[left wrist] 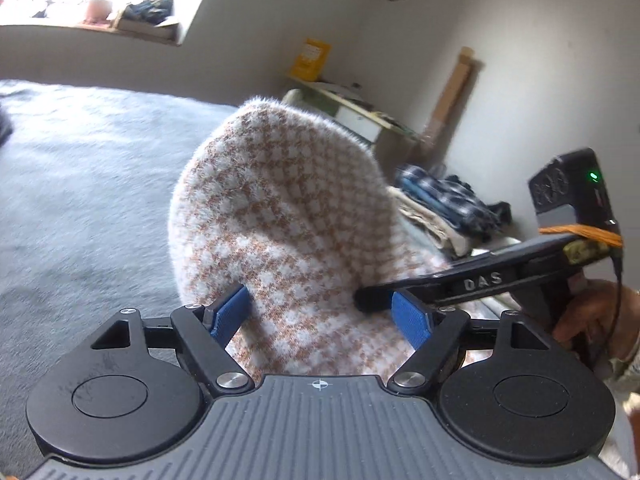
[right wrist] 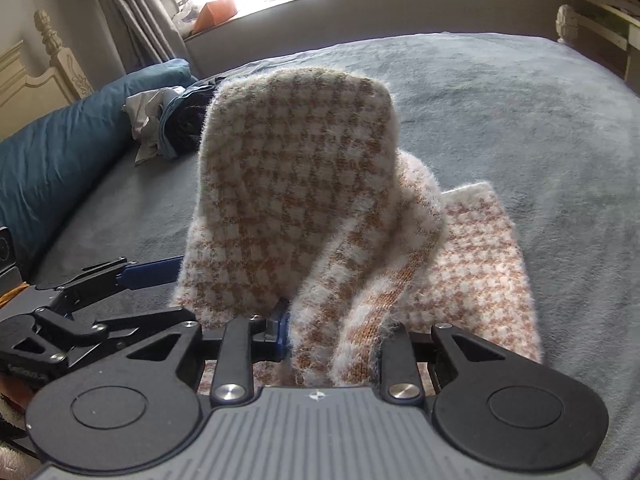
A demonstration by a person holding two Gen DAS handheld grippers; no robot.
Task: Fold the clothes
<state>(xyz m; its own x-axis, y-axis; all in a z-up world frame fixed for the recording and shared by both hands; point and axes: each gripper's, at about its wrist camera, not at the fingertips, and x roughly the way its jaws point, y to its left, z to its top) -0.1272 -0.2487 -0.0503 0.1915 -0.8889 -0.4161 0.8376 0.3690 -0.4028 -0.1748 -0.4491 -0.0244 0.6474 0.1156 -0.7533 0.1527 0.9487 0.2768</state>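
We see a fuzzy houndstooth knit [right wrist: 296, 184] lifted off the grey bed [right wrist: 520, 112], mid-fold. Its far part lies flat on the bed at right of the right-wrist view; the rest stands up in a hump between the two tools. The right tool [right wrist: 334, 338] is clenched on a bunched edge of the knit, fabric pinched between its fingers. The left tool [left wrist: 320, 314] is spread wide: the knit sits between its blue pads [left wrist: 230, 312] but they don't seem to press on it, though the near edge is hidden below the frame, so we can't be fully sure. A hand [left wrist: 588, 320] grips the right tool's handle.

Step, as we judge it: carrying the raised half over to fold it onto the flat part. Next move calls for the left tool to either regrip the loose edge or clear out, then the right to lay its edge down square on the flat layer. Folded clothes [left wrist: 448, 208] sit stacked nearby; a pillow [right wrist: 60, 152] and loose garments [right wrist: 168, 124] lie at the bed's head.
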